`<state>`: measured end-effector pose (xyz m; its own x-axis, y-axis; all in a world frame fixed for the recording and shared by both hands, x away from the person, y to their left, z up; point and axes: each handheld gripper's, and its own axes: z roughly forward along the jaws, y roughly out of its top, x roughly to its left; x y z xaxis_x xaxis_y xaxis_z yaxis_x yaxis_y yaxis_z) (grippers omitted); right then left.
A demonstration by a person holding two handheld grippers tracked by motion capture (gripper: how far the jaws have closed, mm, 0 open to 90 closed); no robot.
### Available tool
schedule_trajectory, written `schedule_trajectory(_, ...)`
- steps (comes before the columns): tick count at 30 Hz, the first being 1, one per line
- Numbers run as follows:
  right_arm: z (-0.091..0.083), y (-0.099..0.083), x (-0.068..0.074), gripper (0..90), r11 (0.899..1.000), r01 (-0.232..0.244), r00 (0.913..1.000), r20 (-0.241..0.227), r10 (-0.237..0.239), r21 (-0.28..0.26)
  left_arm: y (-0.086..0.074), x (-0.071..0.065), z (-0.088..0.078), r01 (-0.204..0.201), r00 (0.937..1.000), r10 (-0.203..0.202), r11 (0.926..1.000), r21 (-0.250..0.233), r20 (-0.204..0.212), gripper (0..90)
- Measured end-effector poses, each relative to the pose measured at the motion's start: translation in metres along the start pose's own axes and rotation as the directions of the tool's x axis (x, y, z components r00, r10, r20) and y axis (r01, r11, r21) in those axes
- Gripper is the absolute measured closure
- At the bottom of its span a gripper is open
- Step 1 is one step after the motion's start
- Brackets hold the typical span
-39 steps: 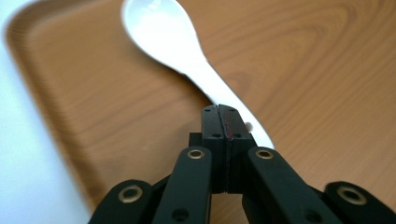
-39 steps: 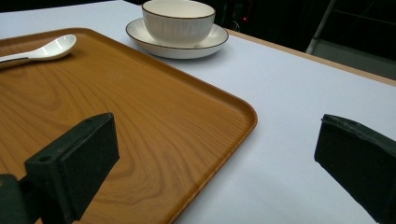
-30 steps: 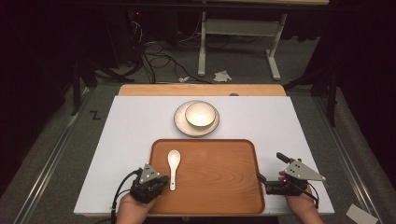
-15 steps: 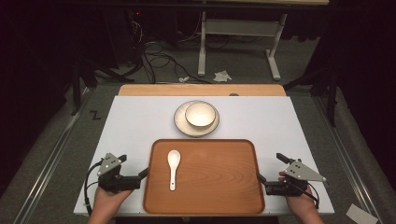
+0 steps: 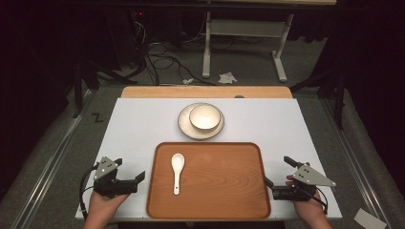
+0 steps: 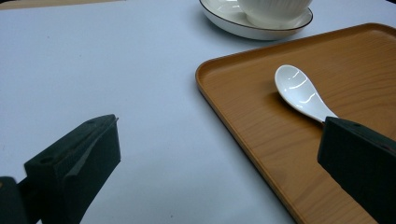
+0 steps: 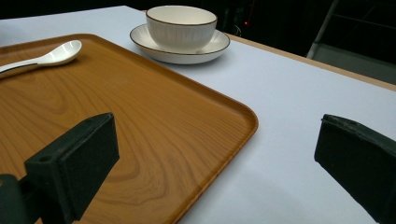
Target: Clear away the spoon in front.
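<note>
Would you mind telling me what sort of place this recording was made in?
Probably a lab or recording studio, not a dining room: the white table stands amid dark surroundings, loose cables trail across the grey floor behind it, and a bare metal stand sits beyond.

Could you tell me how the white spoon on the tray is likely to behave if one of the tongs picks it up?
The spoon looks glazed and glossy, so it is probably stiff but slippery between flat pads. Its ceramic look suggests it would chip if dropped. The thin handle, lying low on the wooden tray, may skid before lifting.
</note>
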<state>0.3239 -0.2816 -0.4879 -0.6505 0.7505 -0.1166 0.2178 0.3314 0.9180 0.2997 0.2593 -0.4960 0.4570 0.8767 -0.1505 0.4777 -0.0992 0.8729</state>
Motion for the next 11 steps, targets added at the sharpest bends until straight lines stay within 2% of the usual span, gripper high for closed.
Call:
schedule_trajectory(1,-0.002,0.0011,0.0008,0.7,1.0,-0.005,1.0,-0.001,0.005,-0.007,-0.0008,0.0056,-0.0054,0.004,0.9999,-0.004,1.0,-0.006,-0.013,0.4)
schedule_trajectory(4,-0.0044,0.0025,0.002,0.7,1.0,-0.011,0.9999,0.0,0.011,-0.016,-0.002,0.0084,-0.008,0.001,0.9997,-0.001,1.0,-0.003,-0.025,0.7)
schedule_trajectory(6,-0.0059,0.0034,0.0022,0.7,1.0,-0.003,1.0,0.002,0.004,-0.021,-0.0026,0.0097,-0.0082,-0.019,0.999,0.019,0.9997,0.013,-0.04,0.8)
schedule_trajectory(11,-0.0043,0.0022,0.0006,0.8,1.0,-0.003,1.0,0.005,0.003,-0.012,-0.0026,0.0116,-0.0068,-0.018,0.999,0.019,0.9996,0.024,-0.04,1.0)
